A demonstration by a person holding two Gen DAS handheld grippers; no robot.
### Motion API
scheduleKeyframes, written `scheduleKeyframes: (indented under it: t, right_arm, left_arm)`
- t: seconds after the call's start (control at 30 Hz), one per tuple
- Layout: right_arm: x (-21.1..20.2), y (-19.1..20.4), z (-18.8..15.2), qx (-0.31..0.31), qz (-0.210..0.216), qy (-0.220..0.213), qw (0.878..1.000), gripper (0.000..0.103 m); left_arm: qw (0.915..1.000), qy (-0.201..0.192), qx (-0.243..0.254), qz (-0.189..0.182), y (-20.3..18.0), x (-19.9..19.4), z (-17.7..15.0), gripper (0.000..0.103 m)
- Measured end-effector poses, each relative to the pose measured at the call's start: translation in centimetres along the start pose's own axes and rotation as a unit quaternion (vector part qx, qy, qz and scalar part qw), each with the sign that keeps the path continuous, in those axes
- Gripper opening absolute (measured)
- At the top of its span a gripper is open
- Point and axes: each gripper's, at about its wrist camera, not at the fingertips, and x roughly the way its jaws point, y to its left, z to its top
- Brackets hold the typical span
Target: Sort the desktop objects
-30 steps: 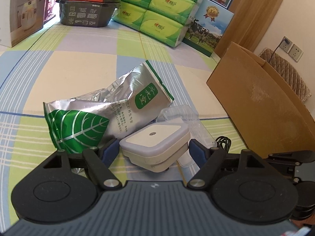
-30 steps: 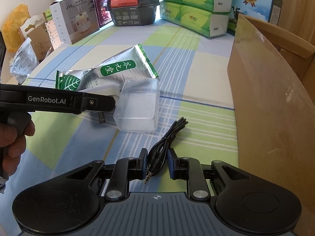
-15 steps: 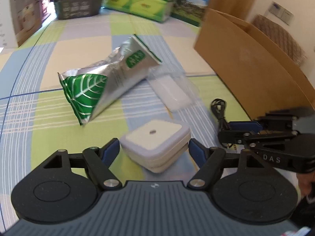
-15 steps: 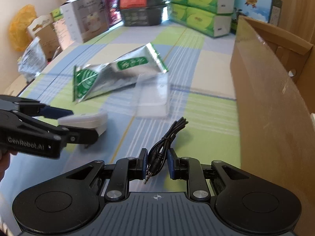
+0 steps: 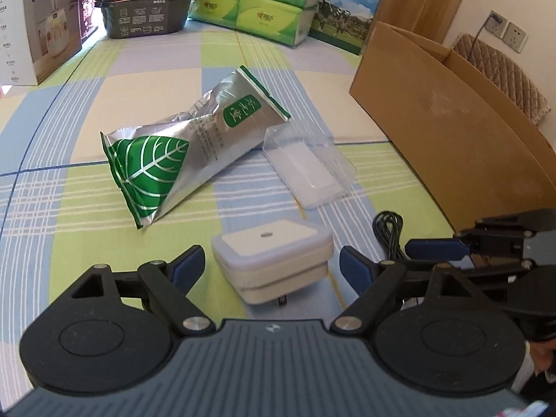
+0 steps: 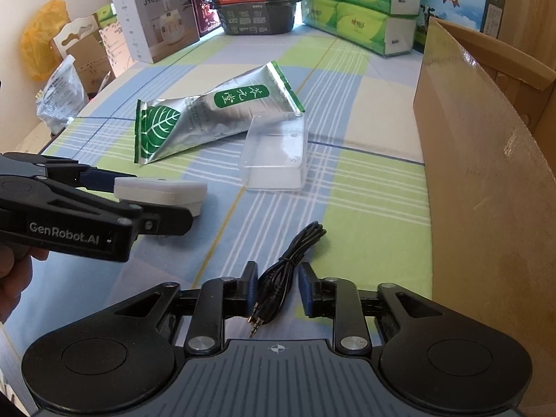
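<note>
White charger (image 5: 271, 260) sits between the left tool's (image 5: 271, 271) wide-spread fingers, untouched.

You are working in bright, warm daylight that comes from the far end of the table, behind the stacked boxes (image 5: 146, 10), where the gap between them blows out to white in both views. The silver foil pouch (image 5: 194, 160) throws hard glints along its creases, and the clear plastic box (image 6: 276, 154) shows pale reflections. Shadows under the black cable (image 6: 295, 250) fall soft and short towards you. Focus is sharp across the checked tablecloth (image 5: 104, 104). Fisheye bending curves its lines and darkens the corners of both views
</note>
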Motion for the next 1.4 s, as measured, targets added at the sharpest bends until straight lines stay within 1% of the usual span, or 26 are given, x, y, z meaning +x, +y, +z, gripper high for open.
scheduleKeyframes:
  t: [0.03,0.1,0.13,0.27,0.33,0.4,0.5,0.57,0.6,0.73,0.8,0.93,1.0,1.13,1.23,1.33,1.4]
  right_arm:
    - [0.2,0.0,0.1,0.001,0.001,0.002,1.000,0.029]
    - [0.6,0.2,0.2,0.000,0.000,0.005,1.000,0.030]
    - [0.9,0.3,0.2,-0.005,-0.002,0.008,1.000,0.030]
    - [1.2,0.8,0.2,-0.028,-0.010,0.010,1.000,0.029]
    - [1.2,0.7,0.1,-0.026,-0.009,0.011,1.000,0.028]
    - [1.1,0.5,0.1,-0.019,-0.006,0.010,1.000,0.017]
    - [1.0,0.5,0.2,-0.016,-0.006,0.007,1.000,0.016]
    - [0.9,0.6,0.2,-0.016,-0.006,0.005,1.000,0.016]
    - [0.9,0.6,0.2,-0.017,-0.007,0.005,1.000,0.016]
    - [1.0,0.6,0.3,-0.017,-0.009,0.007,1.000,0.016]
    - [1.1,0.5,0.3,-0.018,-0.013,0.007,1.000,0.016]
    - [1.2,0.5,0.3,-0.022,-0.016,0.005,1.000,0.016]
    - [1.2,0.6,0.3,-0.023,-0.017,0.005,1.000,0.017]
    - [1.5,0.7,0.3,-0.027,-0.021,0.005,0.999,0.018]
    - [1.6,0.7,0.4,-0.027,-0.022,0.005,0.999,0.018]
    - [1.6,0.6,0.5,-0.020,-0.020,0.006,1.000,0.014]
    - [1.4,0.4,0.5,-0.014,-0.019,0.004,1.000,0.014]
  left_arm:
    - [1.0000,0.000,-0.001,0.002,0.0,0.2,0.1,0.081]
    - [1.0000,0.002,0.000,0.003,0.0,0.5,0.2,0.074]
    - [1.0000,0.002,0.002,0.004,0.0,0.6,0.3,0.073]
    - [0.9999,0.003,0.013,0.001,0.2,0.4,0.1,0.073]
    - [0.9997,0.004,0.026,0.000,0.1,0.3,0.0,0.073]
    - [0.9993,0.004,0.037,0.001,0.0,0.1,-0.2,0.073]
    - [0.9991,0.004,0.041,0.010,-0.2,0.4,-0.2,0.073]
    - [0.9990,0.005,0.042,0.016,-0.4,0.7,-0.2,0.077]
    - [0.9990,0.006,0.042,0.018,-0.5,0.9,-0.2,0.077]
    - [0.9992,0.010,0.035,0.018,-0.5,1.5,-0.1,0.077]
    - [0.9995,0.008,0.025,0.018,-0.2,1.4,0.0,0.073]
    - [0.9998,0.009,0.003,0.017,0.4,1.3,0.1,0.072]
    - [0.9997,0.011,0.003,0.020,0.4,1.2,0.1,0.071]
    - [0.9998,0.015,-0.003,0.011,0.4,1.0,0.0,0.071]
    - [0.9998,0.016,0.000,0.012,0.3,1.0,0.0,0.071]
    - [0.9999,0.015,0.001,0.009,0.2,0.9,0.0,0.071]
    - [0.9999,0.012,0.001,0.006,0.1,0.7,0.1,0.071]
